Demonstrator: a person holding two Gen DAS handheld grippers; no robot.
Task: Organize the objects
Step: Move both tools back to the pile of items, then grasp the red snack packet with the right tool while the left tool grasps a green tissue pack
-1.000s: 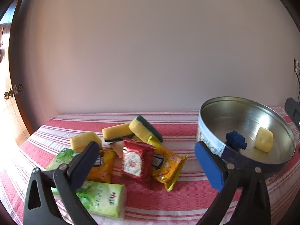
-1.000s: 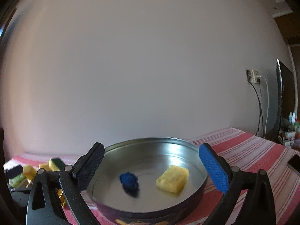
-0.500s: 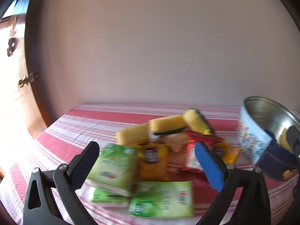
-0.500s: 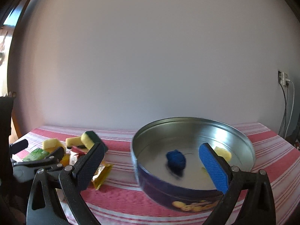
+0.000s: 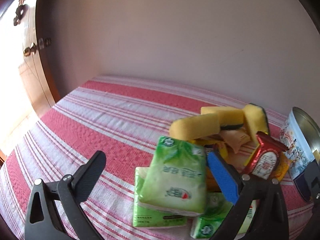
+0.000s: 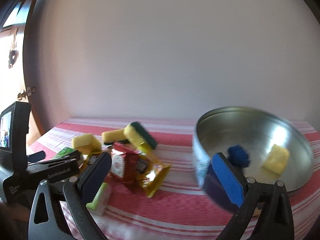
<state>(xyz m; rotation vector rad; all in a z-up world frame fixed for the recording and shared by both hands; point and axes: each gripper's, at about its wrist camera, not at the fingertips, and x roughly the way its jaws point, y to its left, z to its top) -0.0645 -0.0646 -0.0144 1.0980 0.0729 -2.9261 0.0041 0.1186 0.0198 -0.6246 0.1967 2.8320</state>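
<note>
A pile lies on the red striped tablecloth (image 5: 104, 120): green tissue packs (image 5: 176, 176), yellow sponges (image 5: 202, 126), a red snack pack (image 5: 264, 160) and yellow snack packs (image 6: 154, 172). My left gripper (image 5: 158, 178) is open and empty, its right finger beside the top tissue pack. My right gripper (image 6: 162, 178) is open and empty, in front of the pile and a round metal tin (image 6: 250, 124). The tin holds a blue object (image 6: 239, 157) and a yellow sponge piece (image 6: 276, 162). The left gripper also shows in the right wrist view (image 6: 46, 164).
A plain wall stands behind the table. A wooden door with a knob (image 5: 30, 50) is at the left. The tin's edge shows at the right in the left wrist view (image 5: 296, 146).
Both grippers have swung left. The pile has moved from centre to right in the left wrist view. The tin has shifted right in the right wrist view, and the pile has come into it.
</note>
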